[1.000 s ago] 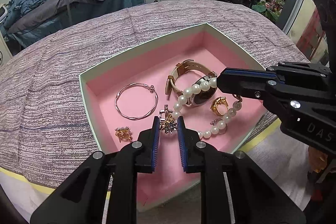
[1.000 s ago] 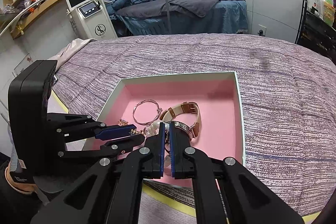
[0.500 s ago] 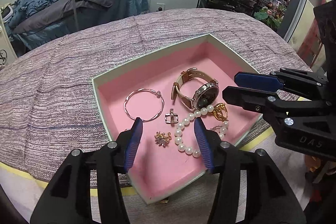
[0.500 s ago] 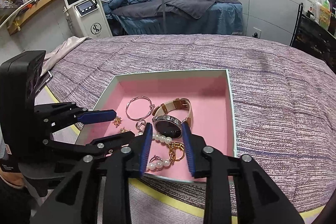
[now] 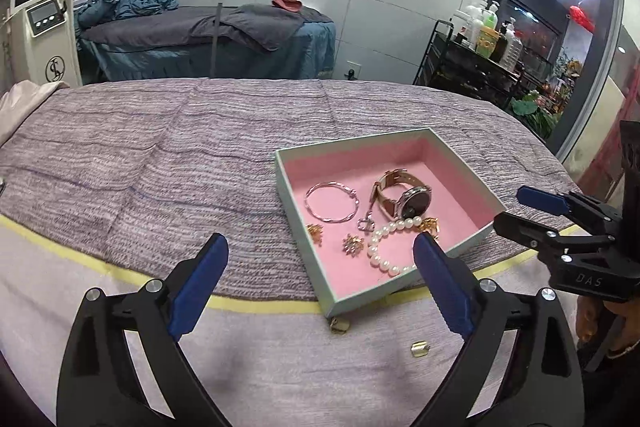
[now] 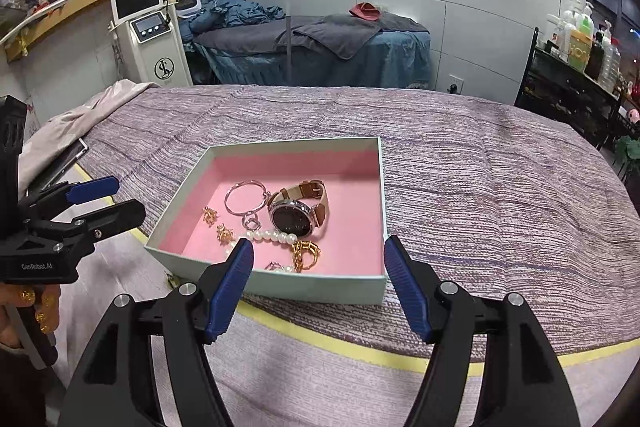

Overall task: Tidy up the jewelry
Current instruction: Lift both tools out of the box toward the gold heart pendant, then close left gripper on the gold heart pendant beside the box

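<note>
Here, both the left gripper (image 5: 320, 259) and right gripper (image 6: 318, 265) hover wide open and empty, near a pink-lined box (image 6: 378, 163) on the bed, where a watch (image 6: 294, 217), pearl bracelet (image 6: 268, 237) and bangle (image 6: 244, 197) lie gathered, seemingly sorted.

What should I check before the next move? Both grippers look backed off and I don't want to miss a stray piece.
1. Left gripper open, holding nothing: ok.
2. Right gripper open, holding nothing: ok.
3. Watch, bangle and pearl bracelet inside the pink box: ok.
4. All pieces boxed: not ok; two small gold pieces lie outside on the cloth.
5. Pearls untangled from the gold ring: cannot tell.
</note>
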{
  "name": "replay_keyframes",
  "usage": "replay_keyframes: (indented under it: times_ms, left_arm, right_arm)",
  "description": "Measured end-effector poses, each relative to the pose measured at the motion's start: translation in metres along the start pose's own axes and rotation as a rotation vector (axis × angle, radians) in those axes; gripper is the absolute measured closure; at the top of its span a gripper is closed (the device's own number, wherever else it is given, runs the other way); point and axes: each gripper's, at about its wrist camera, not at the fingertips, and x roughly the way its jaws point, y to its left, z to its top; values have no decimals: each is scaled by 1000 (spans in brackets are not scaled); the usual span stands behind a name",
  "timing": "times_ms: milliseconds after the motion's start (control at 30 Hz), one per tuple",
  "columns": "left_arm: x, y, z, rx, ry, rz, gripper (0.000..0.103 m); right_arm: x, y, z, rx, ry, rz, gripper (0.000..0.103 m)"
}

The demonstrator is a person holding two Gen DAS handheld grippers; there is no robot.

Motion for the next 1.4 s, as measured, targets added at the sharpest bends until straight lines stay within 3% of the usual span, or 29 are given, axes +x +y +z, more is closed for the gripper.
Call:
replay_keyframes:
  times_ms: [133,533,800,1233,1400]
  left_arm:
    - [-6,8,-20,-8,3,46,7]
    - [-6,5,-55,-10,50,53,7]
    - [-2,-5,-67,31,63,74,7]
    - [4,-2,-72,20,76,76,7]
    - [6,1,-72,15,80,74,11]
  right_arm:
    - [-5,5,-12,-11,13,15,33]
    - [2,46,-49,-132,115,132,34]
    - [13,67,-65,-200,174,158,50]
    - [27,77,-65,-237,221,163,59]
    - [32,85,-63,-265,221,159,69]
